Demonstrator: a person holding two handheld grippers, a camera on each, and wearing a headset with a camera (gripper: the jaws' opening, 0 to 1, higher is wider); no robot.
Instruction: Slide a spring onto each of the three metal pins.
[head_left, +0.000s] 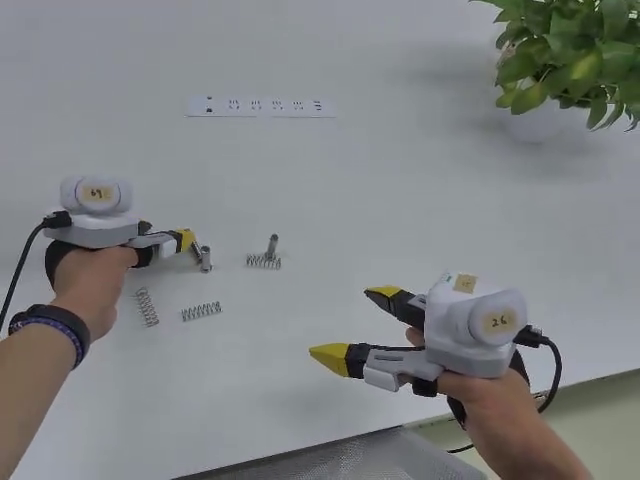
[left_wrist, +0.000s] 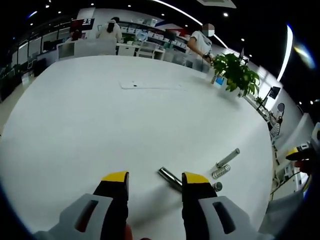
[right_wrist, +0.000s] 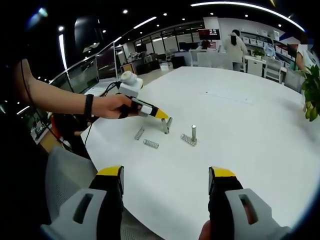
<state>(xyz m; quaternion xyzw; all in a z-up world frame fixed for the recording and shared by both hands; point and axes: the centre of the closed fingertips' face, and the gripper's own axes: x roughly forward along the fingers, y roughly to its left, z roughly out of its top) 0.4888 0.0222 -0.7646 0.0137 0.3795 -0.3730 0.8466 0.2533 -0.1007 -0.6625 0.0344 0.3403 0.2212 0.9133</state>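
Waiting: left spring (head_left: 147, 306) and right spring (head_left: 201, 311) lie loose, near-left on the table (head_left: 400, 180), just right of the left hand (head_left: 92, 282); neither is on a pin.
Tongs, left: left gripper (left_wrist: 155, 177) has its jaws apart, with a pin (left_wrist: 170, 178) just past them, by its right jaw; contact cannot be told.
Tongs, right: right gripper (head_left: 357, 325) has its jaws wide apart and empty, near-right, well apart from the parts.
Upright: far pin (head_left: 271, 244) stands right of the left gripper; a third spring (head_left: 263, 261) lies at its foot, seemingly not threaded.
Key relation: both loose springs lie nearer than the left gripper's tips. The left spring's long axis runs near-far, the right spring's left-right. The left gripper is closer to them.
Writing: the sticker (head_left: 497, 321) on the right gripper looks like "26".
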